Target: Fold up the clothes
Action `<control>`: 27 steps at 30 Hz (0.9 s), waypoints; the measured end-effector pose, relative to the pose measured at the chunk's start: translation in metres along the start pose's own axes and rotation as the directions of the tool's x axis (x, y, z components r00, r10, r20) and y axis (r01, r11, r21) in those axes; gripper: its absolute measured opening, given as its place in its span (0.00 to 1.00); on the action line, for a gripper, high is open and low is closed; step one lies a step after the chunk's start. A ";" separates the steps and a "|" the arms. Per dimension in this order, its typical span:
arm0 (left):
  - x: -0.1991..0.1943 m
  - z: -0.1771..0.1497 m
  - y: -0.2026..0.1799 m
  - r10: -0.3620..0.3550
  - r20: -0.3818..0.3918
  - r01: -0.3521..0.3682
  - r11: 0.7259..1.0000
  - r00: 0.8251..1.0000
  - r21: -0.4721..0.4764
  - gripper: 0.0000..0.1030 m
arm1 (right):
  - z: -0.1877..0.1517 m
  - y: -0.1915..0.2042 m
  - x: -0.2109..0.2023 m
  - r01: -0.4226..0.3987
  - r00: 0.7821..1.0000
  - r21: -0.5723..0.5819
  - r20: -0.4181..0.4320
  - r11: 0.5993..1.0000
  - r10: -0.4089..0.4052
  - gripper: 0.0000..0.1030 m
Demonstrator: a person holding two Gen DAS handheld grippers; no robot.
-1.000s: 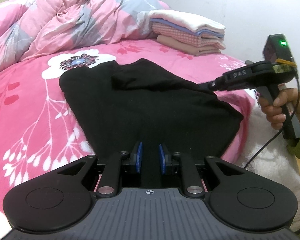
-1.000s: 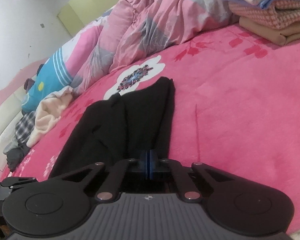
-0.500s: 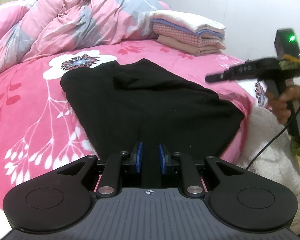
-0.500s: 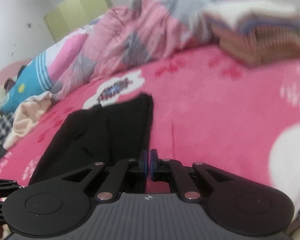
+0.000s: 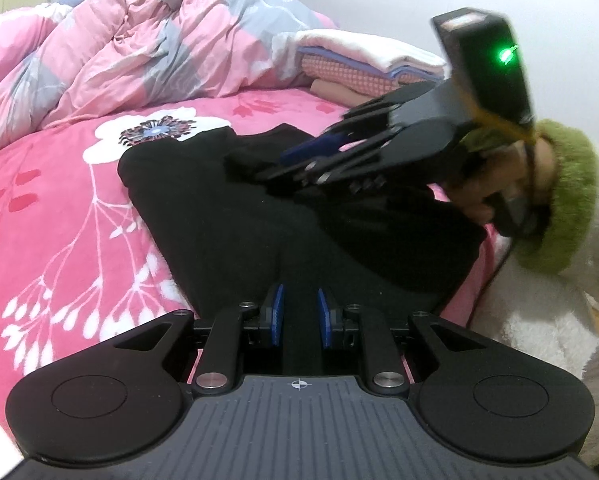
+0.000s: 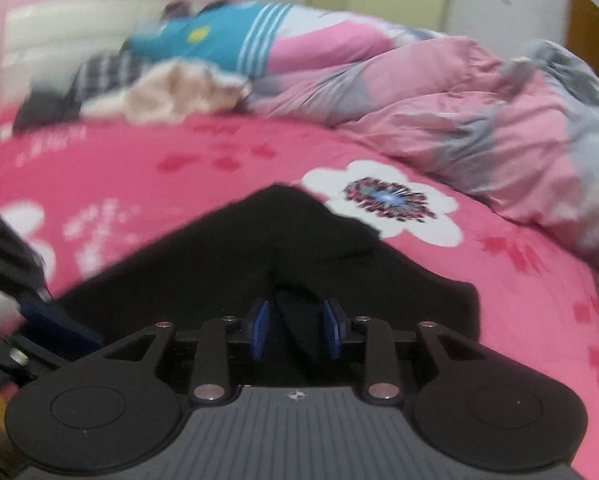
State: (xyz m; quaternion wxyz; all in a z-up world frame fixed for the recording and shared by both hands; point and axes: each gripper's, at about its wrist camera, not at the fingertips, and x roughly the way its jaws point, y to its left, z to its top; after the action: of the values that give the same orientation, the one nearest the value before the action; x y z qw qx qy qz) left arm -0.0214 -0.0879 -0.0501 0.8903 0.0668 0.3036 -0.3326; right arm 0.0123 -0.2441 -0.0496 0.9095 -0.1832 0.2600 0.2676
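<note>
A black garment (image 5: 239, 220) lies spread flat on the pink flowered bedspread (image 5: 59, 200), with a small fold raised at its far end. My left gripper (image 5: 300, 316) stands open over the garment's near edge, black cloth showing in the gap between its blue pads. A hand with a green fuzzy cuff holds my right gripper (image 5: 283, 166) low over the garment's right half. In the right wrist view the right gripper (image 6: 296, 334) is open above the black garment (image 6: 219, 260), a crease of cloth lying between its pads. The left gripper's blurred finger (image 6: 55, 320) shows at that view's left edge.
A stack of folded clothes (image 5: 363, 68) sits at the far right of the bed. A pink and grey quilt (image 5: 139, 60) is heaped behind the garment. Unfolded clothes (image 6: 171, 88) lie piled at the bed's far side. White fleece (image 5: 539, 320) hangs past the bed's right edge.
The right gripper let go of the garment's right edge, opened, and swung in over the garment toward the left. The left gripper has stayed in place and open.
</note>
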 end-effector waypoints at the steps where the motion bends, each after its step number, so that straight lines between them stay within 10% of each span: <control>1: 0.000 0.000 0.002 -0.007 0.003 0.007 1.000 1.000 -0.007 0.18 | -0.001 0.000 0.002 0.009 1.000 -0.018 -0.002 1.000 -0.009 0.06; 7: -0.001 -0.004 0.008 -0.036 0.023 0.037 0.999 0.999 -0.031 0.18 | -0.007 -0.070 -0.005 0.055 0.995 0.337 0.057 0.940 -0.079 0.05; 14: 0.000 -0.004 0.012 -0.058 0.030 0.059 0.997 0.998 -0.041 0.18 | -0.086 -0.176 -0.004 -0.048 0.990 0.871 0.106 0.489 -0.091 0.05; 16: 0.000 -0.004 0.012 -0.057 0.031 0.059 0.997 0.998 -0.041 0.18 | -0.096 -0.187 -0.013 -0.093 0.982 0.897 0.155 0.432 -0.111 0.05; 19: 0.000 -0.004 0.012 -0.057 0.030 0.058 0.998 0.998 -0.040 0.18 | -0.087 -0.187 -0.020 -0.138 0.975 0.867 0.204 0.478 -0.088 0.05; 23: 0.001 -0.003 0.011 -0.055 0.027 0.055 0.998 0.998 -0.036 0.18 | -0.056 -0.169 -0.001 -0.200 0.979 0.746 0.183 0.636 0.093 0.06; 27: -0.001 -0.002 0.009 -0.045 0.019 0.046 0.998 0.999 -0.035 0.18 | -0.051 -0.158 0.019 -0.089 0.996 0.721 0.046 0.688 0.081 0.00</control>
State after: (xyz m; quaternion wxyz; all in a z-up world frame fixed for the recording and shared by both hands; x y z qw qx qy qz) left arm -0.0174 -0.0802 -0.0517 0.8864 0.0408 0.3027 -0.3479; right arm 0.0992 -0.3854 -0.0707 0.8964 0.2021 0.3475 0.1867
